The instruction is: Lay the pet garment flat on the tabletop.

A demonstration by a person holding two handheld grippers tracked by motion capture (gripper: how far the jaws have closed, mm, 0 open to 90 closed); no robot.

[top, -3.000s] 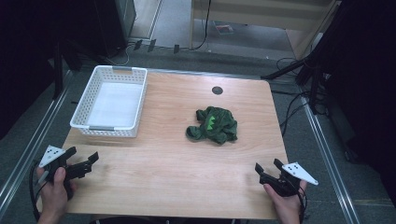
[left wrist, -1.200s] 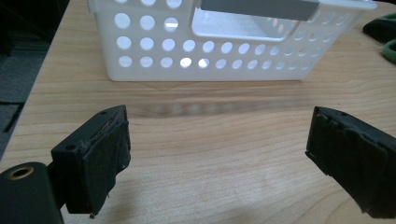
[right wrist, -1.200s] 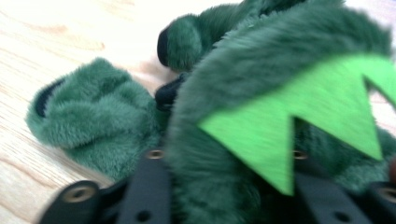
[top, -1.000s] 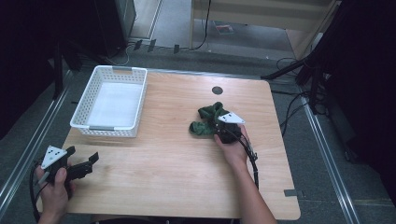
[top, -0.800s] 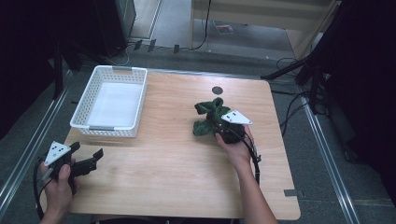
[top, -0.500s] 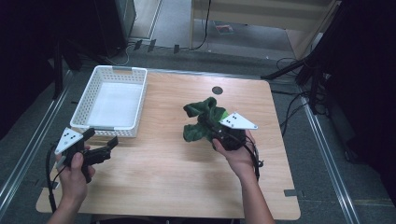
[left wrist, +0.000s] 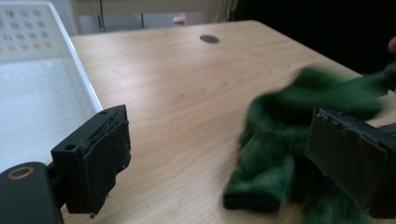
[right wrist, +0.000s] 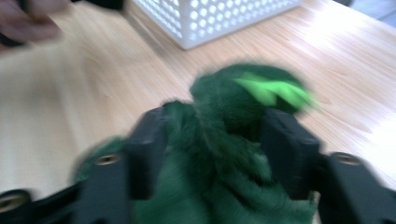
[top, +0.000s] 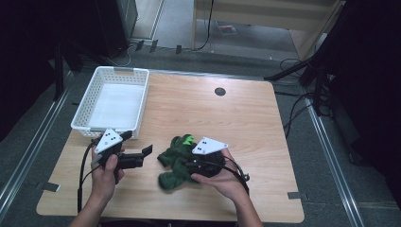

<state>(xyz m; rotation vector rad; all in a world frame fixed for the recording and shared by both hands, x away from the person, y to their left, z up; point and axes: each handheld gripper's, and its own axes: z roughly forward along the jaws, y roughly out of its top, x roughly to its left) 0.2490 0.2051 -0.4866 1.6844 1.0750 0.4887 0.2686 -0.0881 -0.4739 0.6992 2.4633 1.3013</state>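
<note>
**Loosened hold on the green toy as the second gripper closes in**

The biggest risk lies with the green plush toy (top: 177, 161). It sits at the near middle of the wooden surface (top: 246, 123), bunched between the jaws of the right gripper (top: 191, 165). Those jaws have just been opening, and in the right gripper view they stand apart with the fabric bulging between them; blur hides whether the pads press on it. If the hold is already loose, the toy could sag out or flop sideways, and any lift would leave it behind.

Next is the handover. The left gripper (top: 142, 156) hovers just left of the toy with its jaws wide open and nothing in them; in the left gripper view the toy's dark end lies near the right-hand jaw. A closure made too early would likely catch only a loose fold or a limb, so the toy could dangle and slip.

Then comes crowding. The two grippers are near each other over one soft thing, and a pull from both could stretch or twist it, or knock jaw against jaw.

Smaller still is the white basket (top: 113, 101), which stands at the far left, just beyond the left hand (top: 106, 170). A wide swing toward it could clip its near wall and shove it along the surface.

Least, the trailing cables could snag.
</note>
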